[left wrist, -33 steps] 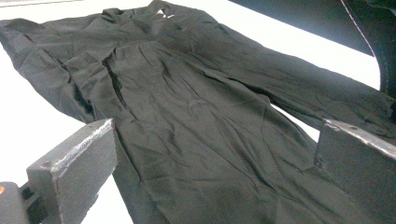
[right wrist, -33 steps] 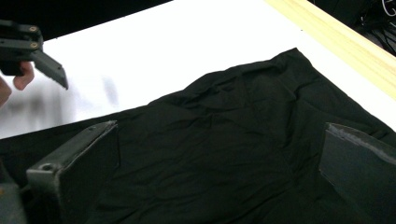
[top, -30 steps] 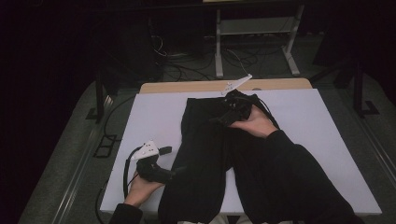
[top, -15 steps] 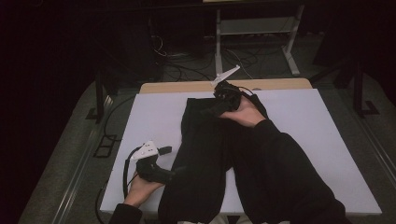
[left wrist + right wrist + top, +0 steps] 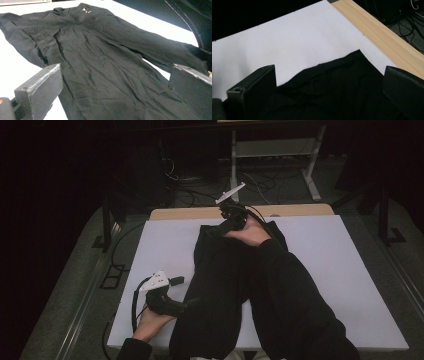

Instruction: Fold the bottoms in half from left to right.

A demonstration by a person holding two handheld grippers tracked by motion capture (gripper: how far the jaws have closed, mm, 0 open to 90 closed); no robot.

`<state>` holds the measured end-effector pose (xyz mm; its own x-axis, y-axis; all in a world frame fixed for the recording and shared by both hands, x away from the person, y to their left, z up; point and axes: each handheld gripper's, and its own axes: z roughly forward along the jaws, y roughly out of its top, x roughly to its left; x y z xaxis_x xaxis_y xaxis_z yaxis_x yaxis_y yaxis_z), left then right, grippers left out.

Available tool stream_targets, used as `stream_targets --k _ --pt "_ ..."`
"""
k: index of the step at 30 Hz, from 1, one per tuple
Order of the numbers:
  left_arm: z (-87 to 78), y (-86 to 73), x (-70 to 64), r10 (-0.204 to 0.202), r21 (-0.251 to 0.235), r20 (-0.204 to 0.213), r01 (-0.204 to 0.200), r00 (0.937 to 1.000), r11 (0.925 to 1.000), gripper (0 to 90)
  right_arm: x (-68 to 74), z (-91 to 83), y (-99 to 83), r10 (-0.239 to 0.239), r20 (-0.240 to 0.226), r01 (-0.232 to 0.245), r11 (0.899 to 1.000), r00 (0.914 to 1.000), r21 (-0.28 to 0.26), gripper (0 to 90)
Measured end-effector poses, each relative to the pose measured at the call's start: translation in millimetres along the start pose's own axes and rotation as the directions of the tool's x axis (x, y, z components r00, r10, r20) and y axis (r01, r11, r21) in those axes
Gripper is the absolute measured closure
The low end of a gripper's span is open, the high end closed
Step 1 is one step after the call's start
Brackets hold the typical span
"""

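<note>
Black garment (image 5: 220, 285) bears no readable label; right gripper (image 5: 231, 220) has advanced to its far edge, both grippers' fingers spread.

**One camera overhead, one on each claw**

The high view looks forward and down from the person's side, taking in the whole white-covered surface (image 5: 160, 250) from afar. The left claw's camera sits low and close, facing along the crumpled black cloth garment (image 5: 105, 67). The right claw's camera hangs close over the garment's far edge, facing the light wooden surface rim (image 5: 382, 40). All three views share the garment.
</note>
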<state>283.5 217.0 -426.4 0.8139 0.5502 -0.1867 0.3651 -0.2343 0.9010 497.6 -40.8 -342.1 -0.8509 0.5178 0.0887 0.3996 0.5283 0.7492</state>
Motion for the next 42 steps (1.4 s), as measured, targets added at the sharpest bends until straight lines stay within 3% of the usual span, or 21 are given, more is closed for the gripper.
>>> stream_targets --k 11,21,28,33,39,42 --pt "-0.3 0.1 -0.2 -0.002 -0.005 0.004 0.002 1.0000 1.0000 0.0 1.0 28.7 6.4 0.043 -0.007 -0.043 0.998 0.9991 -0.034 0.0" --pt "-0.4 0.1 0.1 -0.003 -0.005 0.004 0.003 1.0000 1.0000 0.0 -3.7 52.2 -0.4 0.114 0.032 -0.112 0.992 0.9930 -0.058 0.0" --pt "0.0 0.0 0.6 -0.001 0.000 0.007 0.001 1.0000 1.0000 0.0 -7.0 65.2 -9.1 0.198 0.035 -0.192 0.974 0.9796 -0.117 0.0" --pt "-0.3 0.1 0.8 -0.004 -0.002 0.008 0.004 1.0000 1.0000 0.0 -6.2 73.1 -13.5 0.208 0.055 -0.201 0.972 0.9765 -0.122 0.0" --pt "-2.9 0.3 4.4 -0.038 -0.032 0.015 0.038 0.9992 0.9988 0.0 -4.0 84.2 -20.0 0.253 0.105 -0.236 0.960 0.9618 -0.153 0.0" --pt "-4.3 0.3 6.3 -0.051 -0.045 0.015 0.051 0.9986 0.9977 0.0 -3.1 91.1 -23.4 0.259 0.118 -0.240 0.959 0.9588 -0.154 0.0"
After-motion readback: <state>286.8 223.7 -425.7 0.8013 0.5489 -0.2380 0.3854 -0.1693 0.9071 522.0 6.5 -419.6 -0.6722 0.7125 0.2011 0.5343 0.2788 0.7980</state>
